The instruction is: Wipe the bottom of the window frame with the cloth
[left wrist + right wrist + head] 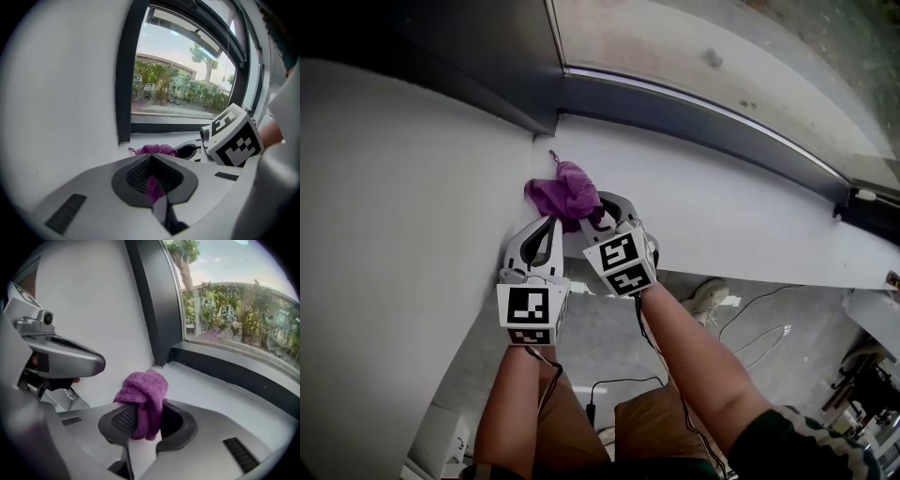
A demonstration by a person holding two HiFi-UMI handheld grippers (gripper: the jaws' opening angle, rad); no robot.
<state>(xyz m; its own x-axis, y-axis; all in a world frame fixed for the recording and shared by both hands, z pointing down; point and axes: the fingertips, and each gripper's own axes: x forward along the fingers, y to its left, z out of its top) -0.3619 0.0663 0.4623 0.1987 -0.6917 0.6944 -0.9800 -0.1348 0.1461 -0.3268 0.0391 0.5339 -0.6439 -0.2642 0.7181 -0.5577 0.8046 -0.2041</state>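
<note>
A crumpled purple cloth (565, 190) lies on the white sill (722, 206), in the corner where the sill meets the left wall. The dark bottom rail of the window frame (703, 117) runs just beyond it. My left gripper (550, 221) is shut on the cloth's near left edge; a purple strip (153, 184) shows between its jaws. My right gripper (598, 217) is close beside it, shut on a thick fold of the cloth (143, 401). In the right gripper view the cloth bulges up above the jaws. The left gripper (56, 357) also shows there, at the left.
The white wall (394, 234) stands right next to the left gripper. A dark upright frame post (152, 301) rises in the corner. The sill stretches away to the right (225, 399). Below its edge are the floor, cables (759, 337) and a shoe (705, 298).
</note>
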